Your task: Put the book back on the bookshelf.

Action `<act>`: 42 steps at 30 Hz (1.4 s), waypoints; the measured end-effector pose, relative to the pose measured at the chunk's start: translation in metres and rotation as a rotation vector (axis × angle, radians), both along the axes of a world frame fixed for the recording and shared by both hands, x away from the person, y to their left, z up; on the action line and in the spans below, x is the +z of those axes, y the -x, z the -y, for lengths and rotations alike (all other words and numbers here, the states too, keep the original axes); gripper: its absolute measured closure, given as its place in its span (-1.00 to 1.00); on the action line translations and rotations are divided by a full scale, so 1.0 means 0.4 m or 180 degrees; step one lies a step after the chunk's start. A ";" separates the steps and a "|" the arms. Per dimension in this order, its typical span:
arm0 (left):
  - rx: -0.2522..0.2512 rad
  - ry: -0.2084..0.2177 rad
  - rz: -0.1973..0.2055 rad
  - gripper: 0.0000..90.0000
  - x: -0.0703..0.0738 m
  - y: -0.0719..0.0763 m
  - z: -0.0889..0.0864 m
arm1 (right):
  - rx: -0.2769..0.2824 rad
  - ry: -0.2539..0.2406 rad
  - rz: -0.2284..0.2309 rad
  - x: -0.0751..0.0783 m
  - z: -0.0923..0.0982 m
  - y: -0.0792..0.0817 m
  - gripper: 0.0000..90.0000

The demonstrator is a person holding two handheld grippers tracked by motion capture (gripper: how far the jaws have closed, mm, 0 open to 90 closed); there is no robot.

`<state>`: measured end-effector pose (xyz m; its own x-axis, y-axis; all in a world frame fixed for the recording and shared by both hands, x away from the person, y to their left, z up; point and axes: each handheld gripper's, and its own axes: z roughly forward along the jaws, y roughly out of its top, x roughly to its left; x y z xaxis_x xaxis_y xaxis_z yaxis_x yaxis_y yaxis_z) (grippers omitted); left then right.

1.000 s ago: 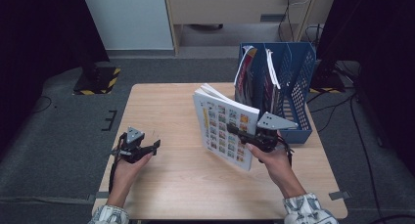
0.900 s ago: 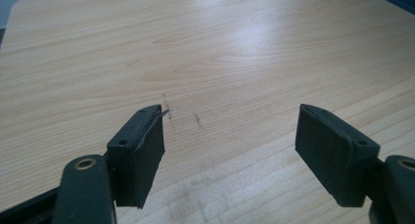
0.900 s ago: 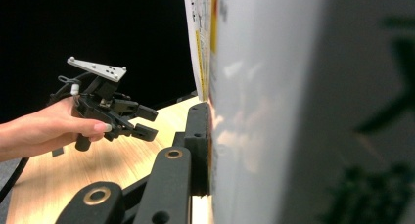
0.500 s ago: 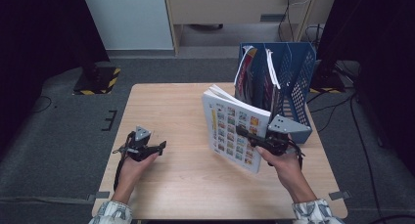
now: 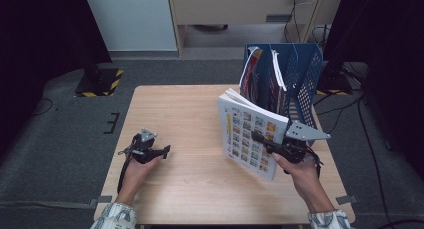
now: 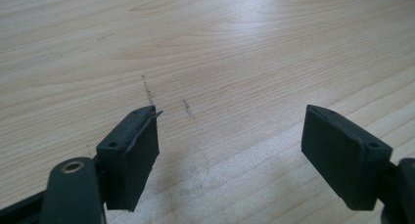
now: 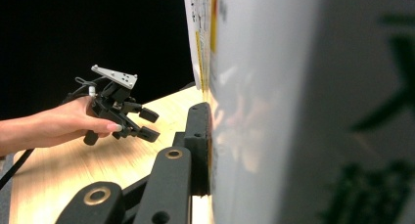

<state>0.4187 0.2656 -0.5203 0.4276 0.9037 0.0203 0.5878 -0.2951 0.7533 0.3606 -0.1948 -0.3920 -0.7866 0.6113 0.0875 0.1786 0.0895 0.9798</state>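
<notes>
Wooden table (image 5: 200, 189) under dim light, left gripper (image 5: 162, 150) low over it, jaws just opening, spread wide, nothing between, right gripper (image 5: 260, 139) pinching upright booklet (image 5: 250, 134) beside blue rack (image 5: 300, 69).

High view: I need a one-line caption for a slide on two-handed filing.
Right gripper holds a picture book upright beside the blue file rack; left gripper rests open-jawed on the table.

Blue file rack (image 5: 305, 69), wooden table (image 5: 190, 109), grey carpet (image 5: 65, 139)
</notes>
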 end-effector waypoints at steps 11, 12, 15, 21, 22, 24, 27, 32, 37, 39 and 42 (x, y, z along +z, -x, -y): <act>-0.0015 -0.0017 -0.0024 -0.53 -0.003 -0.001 0.002 | -0.0073 -0.0027 0.0007 0.005 0.064 0.026 0.65; -0.0016 -0.0015 -0.0026 -0.53 -0.003 -0.001 0.002 | -0.0071 -0.0023 0.0008 0.005 0.067 0.029 0.65; -0.0022 -0.0015 -0.0031 -0.53 -0.004 -0.001 0.002 | -0.0078 -0.0011 0.0008 0.006 0.077 0.038 0.65; -0.0044 -0.0030 -0.0042 -0.53 -0.004 0.000 0.004 | -0.0106 -0.0029 0.0012 0.008 0.100 0.052 0.65; -0.0044 -0.0030 -0.0042 -0.53 -0.004 0.000 0.004 | -0.0106 -0.0029 0.0012 0.008 0.100 0.052 0.65; -0.0048 -0.0028 -0.0044 -0.52 -0.004 0.000 0.004 | -0.0121 -0.0029 0.0019 0.009 0.108 0.056 0.65; -0.0052 -0.0031 -0.0048 -0.53 -0.004 0.000 0.005 | -0.0157 -0.0023 0.0011 0.010 0.127 0.065 0.65; -0.0052 -0.0034 -0.0055 -0.53 -0.004 0.000 0.005 | -0.0201 -0.0025 0.0015 0.010 0.150 0.072 0.65; -0.0051 -0.0035 -0.0057 -0.53 -0.005 0.000 0.006 | -0.0273 -0.0040 0.0009 0.014 0.181 0.082 0.65; -0.0056 -0.0040 -0.0060 -0.53 -0.006 -0.001 0.007 | -0.0302 -0.0049 0.0015 0.015 0.191 0.083 0.65; -0.0058 -0.0043 -0.0063 -0.53 -0.006 -0.001 0.008 | -0.0328 -0.0047 0.0011 0.015 0.200 0.083 0.65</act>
<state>0.4190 0.2625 -0.5227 0.4445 0.8954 0.0238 0.5969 -0.3159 0.7375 0.3275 -0.2748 -0.3859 -0.7198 0.6877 0.0946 0.1828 0.0564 0.9815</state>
